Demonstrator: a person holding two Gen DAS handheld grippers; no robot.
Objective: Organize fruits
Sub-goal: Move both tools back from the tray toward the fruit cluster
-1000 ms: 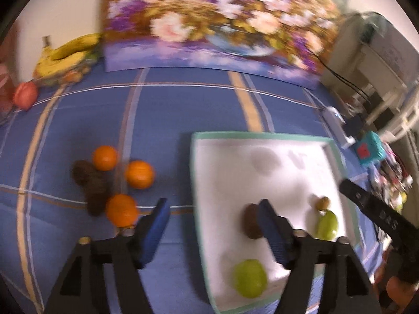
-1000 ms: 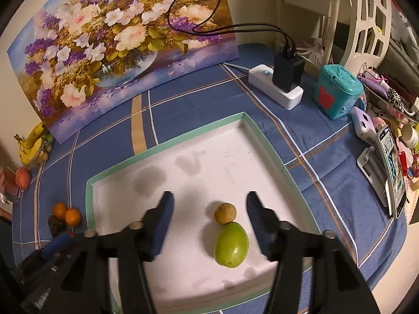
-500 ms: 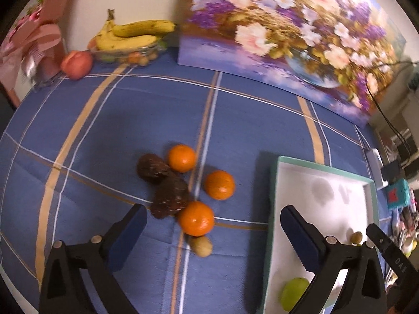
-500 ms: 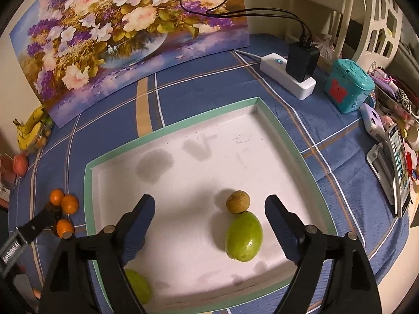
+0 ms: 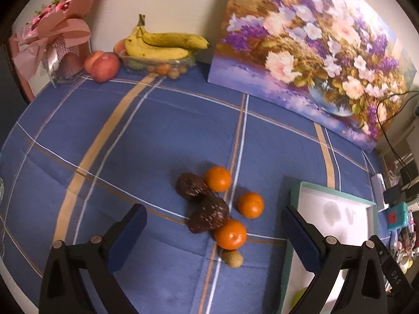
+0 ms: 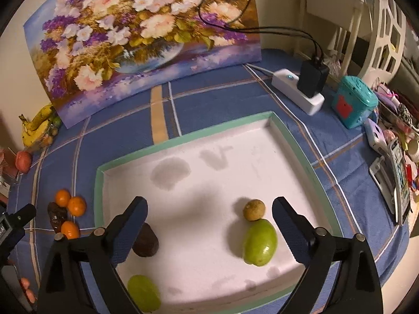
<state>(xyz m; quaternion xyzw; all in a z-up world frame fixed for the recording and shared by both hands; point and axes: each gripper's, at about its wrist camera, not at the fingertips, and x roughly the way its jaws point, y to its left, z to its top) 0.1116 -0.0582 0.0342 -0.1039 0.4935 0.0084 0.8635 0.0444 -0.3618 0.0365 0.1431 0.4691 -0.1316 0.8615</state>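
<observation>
Left wrist view: the left gripper [image 5: 213,231] has its jaws spread wide with nothing between the pads, having just been opening; it hangs over the blue plaid cloth [image 5: 131,144]; the landmark here is the tray [image 5: 294,209], whose green rim shows at the lower right; to the left of the tray lies a tight cluster of fruit on the cloth: three oranges [image 5: 230,234] and two dark brown fruits [image 5: 208,214], the nearer brown one touching the nearest orange, its long axis running up-left to down-right toward the other brown fruit [image 5: 189,185]; a small tan fruit [image 5: 232,257] sits just below the nearest orange; far beyond the tray, by the wall, a bunch of bananas [image 5: 162,44] lies with stems pointing up-left, a peach [image 5: 102,64] just beside it, and a flower painting [image 5: 309,49] leans on the wall

Right wrist view: the right gripper [image 6: 209,229] is over the tray [image 6: 98,183], jaws far apart and holding nothing, having just been opening; inside the tray, near its right wall, a green fruit [image 6: 259,242] lies with its long axis tilted slightly up-right, touching a small round tan fruit [image 6: 254,209] above it; near the tray's left wall a dark brown fruit [image 6: 148,243] sits partly behind the left finger; a second green fruit [image 6: 144,291] lies at the tray's near-left corner, long axis running down-right
</observation>
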